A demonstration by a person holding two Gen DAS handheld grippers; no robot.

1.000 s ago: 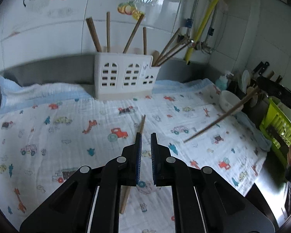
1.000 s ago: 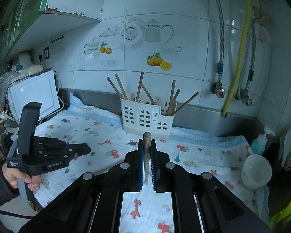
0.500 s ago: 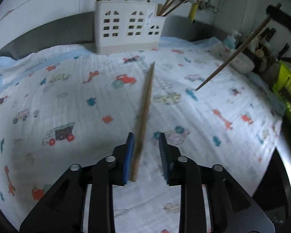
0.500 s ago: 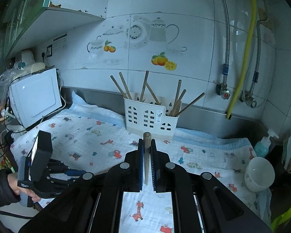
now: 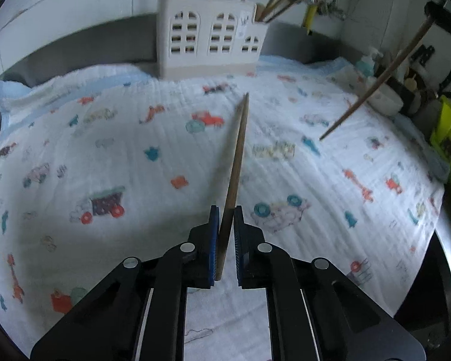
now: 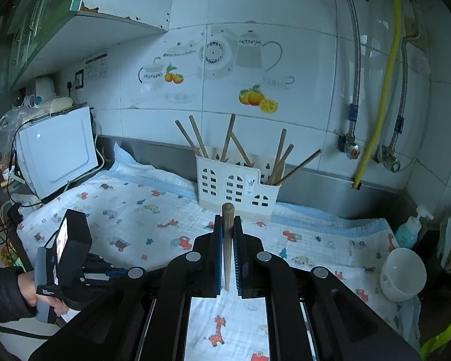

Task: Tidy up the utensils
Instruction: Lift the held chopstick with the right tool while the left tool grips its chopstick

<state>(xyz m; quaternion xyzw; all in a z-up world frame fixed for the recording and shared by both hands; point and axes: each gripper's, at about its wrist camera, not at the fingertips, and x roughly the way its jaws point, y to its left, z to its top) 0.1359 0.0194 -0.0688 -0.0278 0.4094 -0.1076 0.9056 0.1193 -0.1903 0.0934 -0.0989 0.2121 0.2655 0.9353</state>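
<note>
Now both my left claw [image 5: 224, 234] and right claw [image 6: 228, 249] pinch chopsticks [image 5: 236, 162] near one end, so either could swivel loose.

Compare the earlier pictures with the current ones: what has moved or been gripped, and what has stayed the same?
The left gripper came down to the cloth; its jaws opened around the lying chopstick, then closed on it. Unchanged: the right gripper stays shut on its own chopstick, and the white holder keeps its place.
</note>
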